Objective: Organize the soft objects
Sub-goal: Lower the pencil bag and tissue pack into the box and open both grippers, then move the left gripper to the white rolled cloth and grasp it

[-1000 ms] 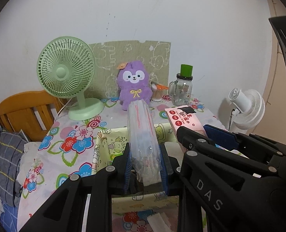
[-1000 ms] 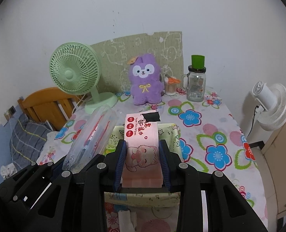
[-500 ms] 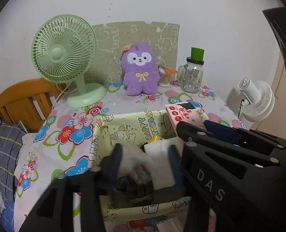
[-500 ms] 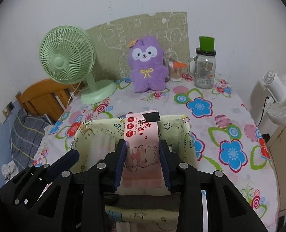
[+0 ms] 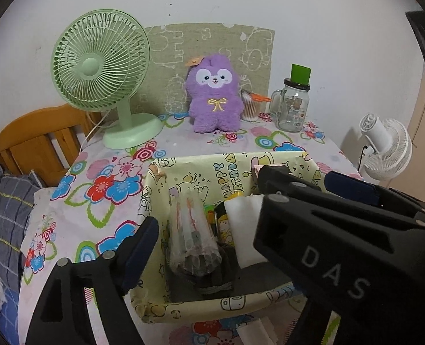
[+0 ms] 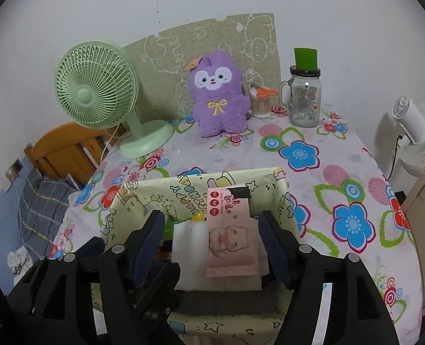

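While both grippers hang over the yellow box (image 6: pixel 273 174), left gripper (image 5: pixel 201 227) and right gripper (image 6: pixel 212 227) stand apart. Inside lie a clear plastic packet (image 5: pixel 192 235) and pink wipes pack (image 6: pixel 231 235), probably light, squashy, slippery; pinch their middles.

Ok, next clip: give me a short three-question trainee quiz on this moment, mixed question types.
1. True or false: the right gripper is shut on the pink wet-wipes pack.
2. Multiple choice: the clear plastic packet is A) clamped in the left gripper, B) lying in the yellow cartoon-print box, C) beside the green desk fan.
3. Fill in: the purple plush toy sits upright at the back of the table, between the green desk fan and the glass ____ jar with the green lid.

Key: 1 false, its fingers stand spread either side of the pack, which rests in the box; 2 B; 3 mason.
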### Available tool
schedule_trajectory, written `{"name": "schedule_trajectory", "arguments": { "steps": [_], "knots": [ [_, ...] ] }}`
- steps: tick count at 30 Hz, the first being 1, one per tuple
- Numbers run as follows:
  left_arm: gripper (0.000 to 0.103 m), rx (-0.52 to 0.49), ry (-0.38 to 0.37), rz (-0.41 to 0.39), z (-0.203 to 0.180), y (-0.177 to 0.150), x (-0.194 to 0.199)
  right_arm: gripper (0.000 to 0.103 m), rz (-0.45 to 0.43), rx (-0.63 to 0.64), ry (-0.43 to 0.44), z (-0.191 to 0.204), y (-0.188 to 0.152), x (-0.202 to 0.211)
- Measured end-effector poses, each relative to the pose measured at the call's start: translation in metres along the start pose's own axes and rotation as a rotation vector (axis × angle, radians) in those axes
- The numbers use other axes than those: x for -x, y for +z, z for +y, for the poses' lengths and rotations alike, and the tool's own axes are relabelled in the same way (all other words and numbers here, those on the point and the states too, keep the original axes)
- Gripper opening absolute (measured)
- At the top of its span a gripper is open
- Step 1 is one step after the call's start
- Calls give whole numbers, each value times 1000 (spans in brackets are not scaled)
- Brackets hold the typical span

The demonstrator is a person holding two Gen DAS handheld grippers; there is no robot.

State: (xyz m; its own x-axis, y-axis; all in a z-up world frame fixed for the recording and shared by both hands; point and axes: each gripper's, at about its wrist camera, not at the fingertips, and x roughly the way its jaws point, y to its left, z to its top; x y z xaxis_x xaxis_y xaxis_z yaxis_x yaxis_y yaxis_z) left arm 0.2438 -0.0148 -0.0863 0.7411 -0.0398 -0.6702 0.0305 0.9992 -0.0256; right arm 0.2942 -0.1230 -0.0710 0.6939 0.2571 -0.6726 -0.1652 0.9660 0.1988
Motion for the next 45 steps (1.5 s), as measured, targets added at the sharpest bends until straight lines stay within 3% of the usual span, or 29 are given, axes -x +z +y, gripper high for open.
{"name": "schedule_trajectory", "arguments": {
  "steps": [9, 28, 45],
  "knots": [
    [93, 12, -12, -30, -3, -2, 22, 75, -24, -9, -22, -5, -4, 26],
    [94, 6, -17, -111, -31, -21, 84, 80, -128, 24, -41, -8, -31, 105],
    [94, 9, -12, -106, -48, -50, 98, 80, -120, 59, -59, -17, -66, 122]
  ]
}}
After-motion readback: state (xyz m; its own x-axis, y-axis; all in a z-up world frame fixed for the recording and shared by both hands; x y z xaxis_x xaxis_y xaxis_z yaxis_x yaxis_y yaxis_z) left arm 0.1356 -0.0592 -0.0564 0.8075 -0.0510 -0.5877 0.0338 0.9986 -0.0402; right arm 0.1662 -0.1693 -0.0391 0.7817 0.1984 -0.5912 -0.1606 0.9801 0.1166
